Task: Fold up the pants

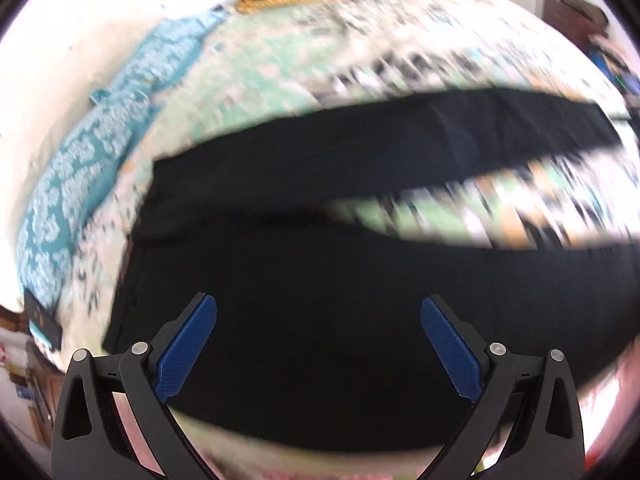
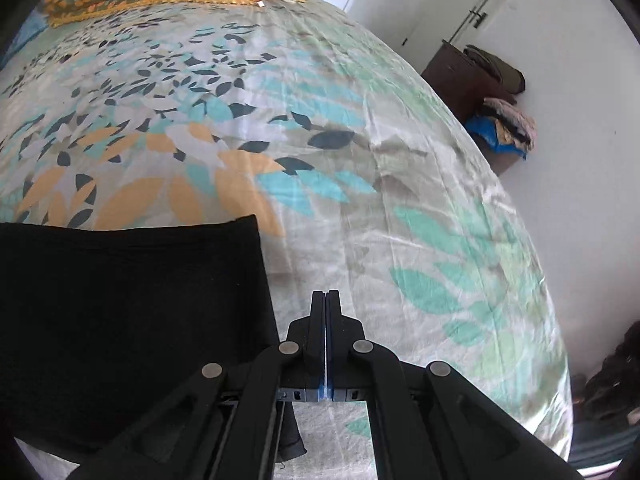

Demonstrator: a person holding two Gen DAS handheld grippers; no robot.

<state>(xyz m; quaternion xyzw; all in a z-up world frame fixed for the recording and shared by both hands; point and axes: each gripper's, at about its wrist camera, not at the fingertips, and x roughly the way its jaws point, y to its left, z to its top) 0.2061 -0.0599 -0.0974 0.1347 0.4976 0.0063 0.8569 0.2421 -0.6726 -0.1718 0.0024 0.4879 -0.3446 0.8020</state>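
- Black pants (image 1: 340,300) lie long across the middle of the frame, under the wide-open left gripper (image 1: 319,312).
- The right gripper (image 2: 326,294) is pinched closed on nothing, with the pants at lower left.

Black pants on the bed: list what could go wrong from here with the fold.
1. The left gripper hangs open over the black pants, gripping nothing; the left wrist view is motion-blurred, so a hasty close may pinch the wrong layer or the bedsheet.
2. The right gripper is shut beside the pants' edge, and whether it holds fabric cannot be told; a pull might leave that end behind.
3. The legs lie splayed apart, so folding now may go uneven.
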